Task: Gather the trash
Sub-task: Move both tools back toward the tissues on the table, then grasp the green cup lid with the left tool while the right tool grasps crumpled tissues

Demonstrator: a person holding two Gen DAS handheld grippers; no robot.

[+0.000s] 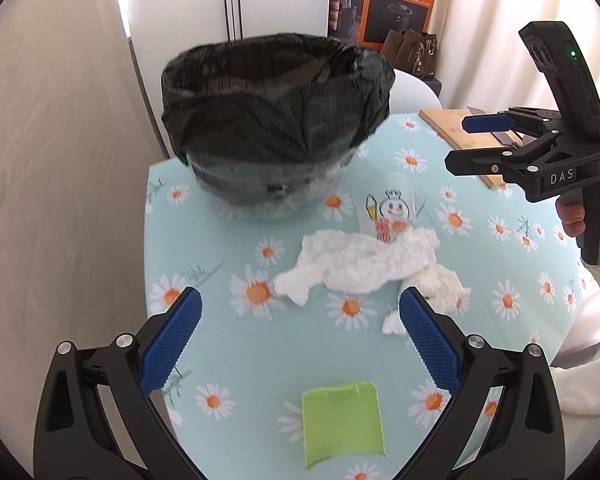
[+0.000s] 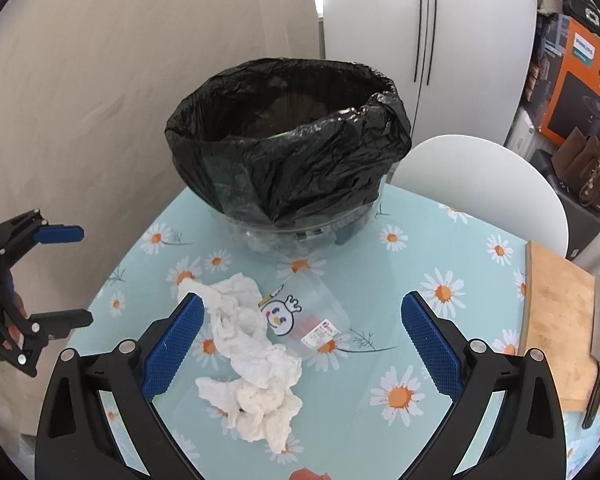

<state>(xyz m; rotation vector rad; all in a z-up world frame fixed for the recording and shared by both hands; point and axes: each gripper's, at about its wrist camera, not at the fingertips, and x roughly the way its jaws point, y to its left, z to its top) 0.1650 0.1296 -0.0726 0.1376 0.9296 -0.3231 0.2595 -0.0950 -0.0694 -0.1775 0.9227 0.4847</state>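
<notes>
Little appears collected: crumpled tissue (image 2: 248, 356), a clear plastic cup (image 2: 308, 312) and a green scrap (image 1: 342, 420) are left on the bench (image 2: 420, 360) before the lined bin (image 2: 288, 140), while both the left gripper (image 1: 300, 340) and the right gripper (image 2: 304, 344) are held above with jaws wide and empty.

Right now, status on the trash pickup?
Left gripper, right gripper open, empty. Tissue, plastic cup on table, bin behind. Nothing in the way.

An orange and black cardboard box (image 1: 396, 4) behind the bin (image 1: 276, 120) reads "PHILIPS". The right gripper (image 1: 466, 142), right of the bin, has "DAS" on its black body.
</notes>
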